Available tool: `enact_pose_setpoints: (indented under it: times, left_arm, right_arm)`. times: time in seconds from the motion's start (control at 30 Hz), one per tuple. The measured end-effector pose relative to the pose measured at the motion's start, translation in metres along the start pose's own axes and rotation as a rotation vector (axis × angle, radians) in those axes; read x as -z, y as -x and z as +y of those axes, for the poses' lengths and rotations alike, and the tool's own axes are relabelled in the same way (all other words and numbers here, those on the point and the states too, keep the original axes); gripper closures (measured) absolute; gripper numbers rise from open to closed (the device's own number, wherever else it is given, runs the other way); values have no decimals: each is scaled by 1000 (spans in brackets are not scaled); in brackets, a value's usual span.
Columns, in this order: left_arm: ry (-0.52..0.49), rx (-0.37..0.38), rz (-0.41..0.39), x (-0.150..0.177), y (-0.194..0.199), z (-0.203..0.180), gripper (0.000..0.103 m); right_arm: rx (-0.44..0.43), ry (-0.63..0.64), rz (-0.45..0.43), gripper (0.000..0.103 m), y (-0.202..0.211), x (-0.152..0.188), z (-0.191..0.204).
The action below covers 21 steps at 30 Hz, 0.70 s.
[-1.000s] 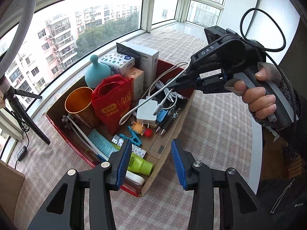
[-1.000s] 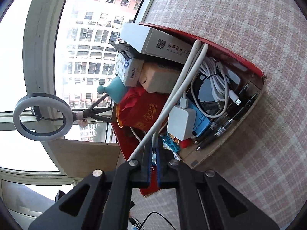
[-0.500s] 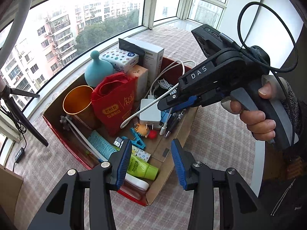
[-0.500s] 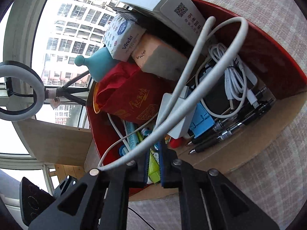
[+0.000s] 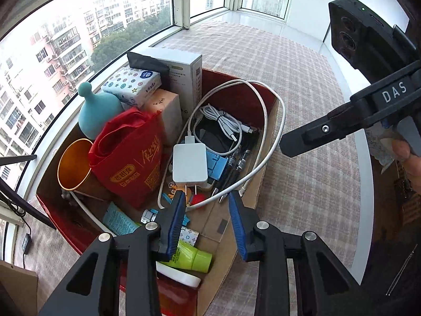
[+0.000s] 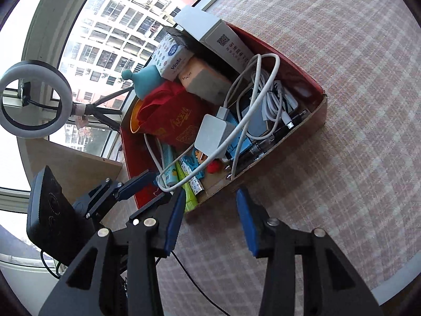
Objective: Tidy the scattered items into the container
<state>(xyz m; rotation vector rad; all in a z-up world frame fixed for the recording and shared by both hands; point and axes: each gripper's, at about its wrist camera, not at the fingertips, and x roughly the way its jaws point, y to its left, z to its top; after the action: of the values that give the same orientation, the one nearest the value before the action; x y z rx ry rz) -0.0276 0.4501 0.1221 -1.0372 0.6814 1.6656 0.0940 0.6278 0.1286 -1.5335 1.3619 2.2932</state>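
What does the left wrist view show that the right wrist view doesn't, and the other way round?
Only the left wrist view shows the holder's hand on the right gripper's handle and the white bottle at the box's near corner. Only the right wrist view shows the ring light on its tripod and the right gripper, open. Both show the red box, the white charger with its cable, the red bag and the left gripper, open.

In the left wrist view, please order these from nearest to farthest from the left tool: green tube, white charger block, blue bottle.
From the left tool:
1. Green tube, by the box's near end, beside the tool's left finger.
2. White charger block, mid-box, straight ahead.
3. Blue bottle, far left, near the window.
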Motion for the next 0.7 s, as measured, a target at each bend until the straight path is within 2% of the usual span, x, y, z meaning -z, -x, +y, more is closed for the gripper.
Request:
enact_pose_setpoints:
  times: [0.13, 0.23, 0.3, 0.37, 0.4, 0.43, 0.47, 0.7]
  left_arm:
    - [-15, 6, 22, -1, -8, -2, 72]
    - [-17, 12, 29, -2, -11, -3, 72]
    - [-22, 12, 36, -3, -12, -5, 72]
    - [-26, 7, 41, -4, -13, -5, 72]
    - [-28, 3, 44, -5, -14, -5, 72]
    - [-28, 0, 46, -5, -14, -4, 73]
    - [-24, 0, 48, -6, -15, -2, 74]
    - [-24, -5, 83, -9, -26, 5, 74]
  right_arm:
    - [-21, -30, -96, 63, 26, -12, -6]
    - [12, -44, -129, 63, 29, -32, -11]
    - [32, -55, -116, 63, 22, -43, -12]
    - [53, -57, -91, 71, 12, -49, -11]
    - [67, -50, -78, 78, 10, -51, -12]
    - [82, -42, -65, 91, 8, -52, -12]
    - [96, -36, -57, 96, 5, -54, -12]
    - [188, -3, -4, 99, -20, -64, -11]
